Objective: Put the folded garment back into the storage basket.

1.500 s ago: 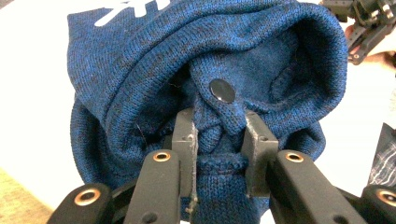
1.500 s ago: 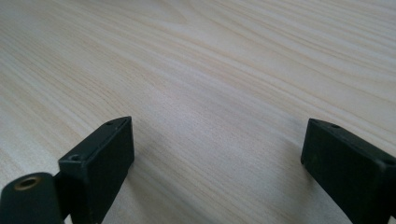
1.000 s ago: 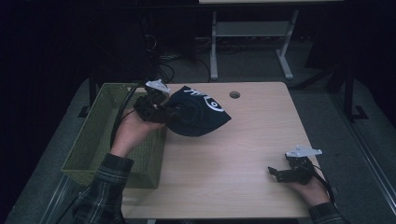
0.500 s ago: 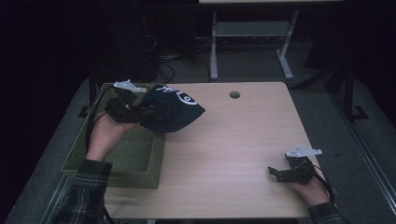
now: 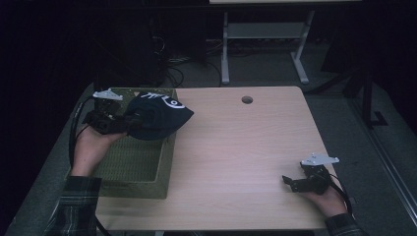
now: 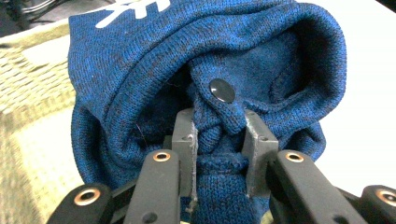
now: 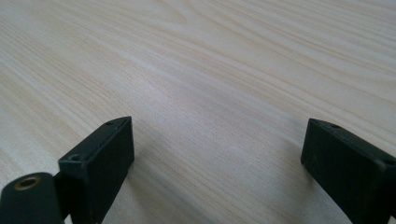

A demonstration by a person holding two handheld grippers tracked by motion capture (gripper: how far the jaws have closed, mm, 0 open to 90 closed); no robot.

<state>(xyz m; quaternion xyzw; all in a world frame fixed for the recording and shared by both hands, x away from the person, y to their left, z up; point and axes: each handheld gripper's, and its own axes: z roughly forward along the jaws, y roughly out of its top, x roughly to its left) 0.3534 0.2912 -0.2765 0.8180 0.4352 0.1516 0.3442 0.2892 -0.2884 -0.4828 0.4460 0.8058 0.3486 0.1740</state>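
Blue knit hat [image 6: 205,74], pinched at its folded edge by the left gripper [image 6: 218,140], hangs over the green woven basket [image 5: 133,167], hiding its far corner. The right gripper [image 7: 217,154] rests spread on the wooden table [image 5: 236,147]; the hat's white lettering is cut off.

Right gripper [image 7: 217,163] is sitting low over the table [image 7: 224,70], its two black jaws rising from the bottom edge and standing wide apart. Nothing is lying between them, just bare tabletop. Left jaw is showing a brass-coloured rivet at the bottom corner and small screw holes on its top face; right jaw is getting cut off by the frame edge. The table is pale wood with grain streaking diagonally. Each jaw is casting a soft shadow on the wood.
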